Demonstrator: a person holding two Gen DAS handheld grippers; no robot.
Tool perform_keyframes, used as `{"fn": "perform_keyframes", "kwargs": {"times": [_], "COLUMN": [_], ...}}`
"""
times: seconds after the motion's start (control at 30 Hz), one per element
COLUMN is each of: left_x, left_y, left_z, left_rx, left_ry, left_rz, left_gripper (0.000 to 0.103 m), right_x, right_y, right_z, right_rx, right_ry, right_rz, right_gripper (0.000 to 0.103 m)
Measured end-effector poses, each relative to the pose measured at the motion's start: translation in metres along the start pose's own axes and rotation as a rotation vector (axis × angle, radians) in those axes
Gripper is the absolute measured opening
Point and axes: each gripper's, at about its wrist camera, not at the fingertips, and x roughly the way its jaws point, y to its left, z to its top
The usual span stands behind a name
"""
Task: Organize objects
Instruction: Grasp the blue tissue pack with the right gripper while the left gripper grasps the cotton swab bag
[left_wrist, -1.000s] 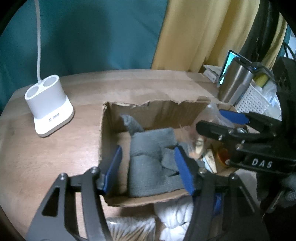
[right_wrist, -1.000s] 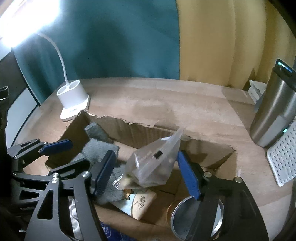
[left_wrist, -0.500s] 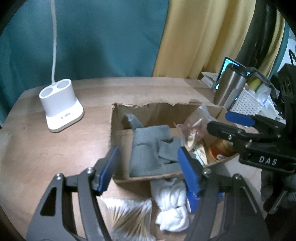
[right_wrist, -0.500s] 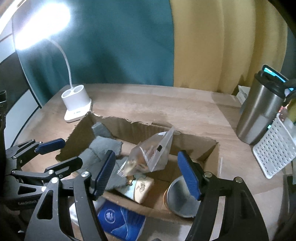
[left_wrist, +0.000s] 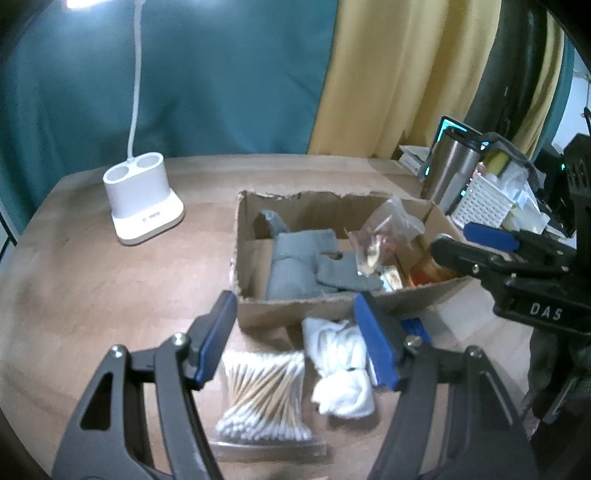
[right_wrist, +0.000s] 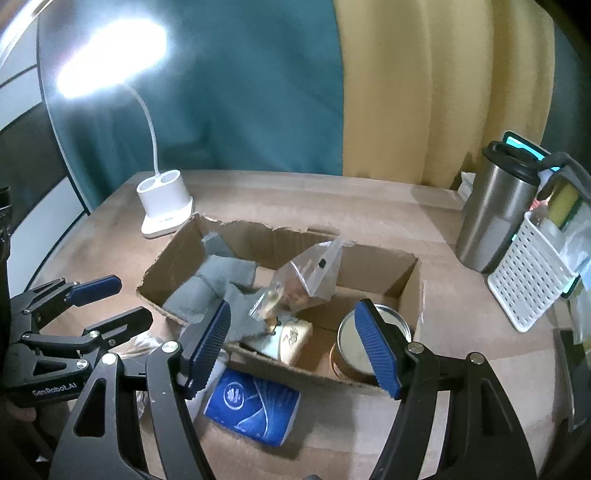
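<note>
An open cardboard box (left_wrist: 258, 306) sits mid-table. It holds grey cloth (left_wrist: 295, 266), a clear bag (left_wrist: 380, 236) and a tin can (left_wrist: 428, 273). In front of it lie a pack of cotton swabs (left_wrist: 262, 398), a white cloth bundle (left_wrist: 340, 369) and a blue tissue pack (right_wrist: 255, 406). My left gripper (left_wrist: 295, 306) hovers open above the swabs and white bundle, holding nothing. My right gripper (right_wrist: 295, 310) stands open over the box's near edge, above a beige packet (right_wrist: 291, 336) and the can (right_wrist: 369, 339), also holding nothing. Each gripper shows in the other's view, the right gripper (left_wrist: 476, 240) and the left gripper (right_wrist: 107, 302).
A white lamp base (left_wrist: 142, 199) with a curved neck stands left of the box. A steel tumbler (right_wrist: 491, 218) and a white perforated basket (right_wrist: 528, 280) crowd the right side. Teal and yellow curtains hang behind the wooden table (left_wrist: 92, 295).
Both grippers drew back and upward from the box, bringing the swabs, white bundle and blue pack into view. The left jaws widened slightly.
</note>
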Motion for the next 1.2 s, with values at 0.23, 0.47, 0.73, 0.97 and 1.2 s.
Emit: {"fn": "perform_keyframes", "kwargs": {"times": [0.23,0.47,0.73,0.97,1.2], "left_x": [-0.006,-0.007,-0.008,0.001,0.014], "left_y": [0.003,0.008,0.018,0.023,0.027], "left_z": [-0.014,-0.029,-0.046,-0.061,-0.069], "left_rx": [-0.005,-0.02,-0.037,-0.027,-0.025], "left_ry": [0.01,0.025,0.038,0.062,0.096], "left_rz": [0.006,0.018,0.033,0.045,0.057], "left_gripper": [0.068,0.069,0.078,0.078,0.078], "right_x": [-0.008,-0.011,-0.011,-0.002,0.015], "right_y": [0.003,0.008,0.014,0.017,0.02], "right_z": [-0.011,-0.024,-0.041,-0.056,-0.066], "right_rx": [0.003,0.007,0.014,0.024,0.029], "right_ry": [-0.003,0.006,0.019,0.053,0.096], "right_rz": [-0.003,-0.011,-0.01,-0.008,0.005], "right_gripper": [0.073,0.073,0.084,0.084,0.084]}}
